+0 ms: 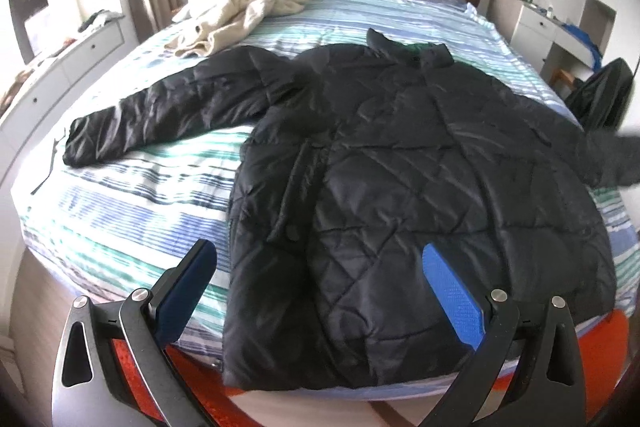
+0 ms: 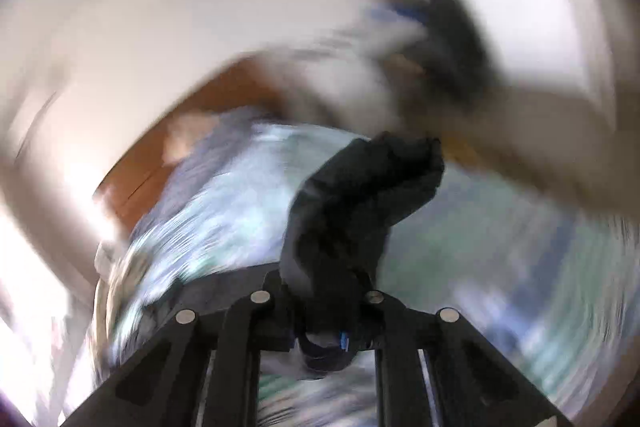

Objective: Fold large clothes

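Jacket [image 1: 400, 187] sleeve [image 2: 360, 203] — in right gripper [image 2: 324, 331].

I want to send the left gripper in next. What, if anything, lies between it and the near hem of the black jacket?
Nothing visible. The left gripper hangs open just above the black jacket, whose hem lies bare on the striped bedspread. The beige garment lies far off near the headboard.

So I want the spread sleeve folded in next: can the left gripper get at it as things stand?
Probably yes: the left gripper is open above the jacket hem, and nothing covers the sleeve lying on the bedspread.
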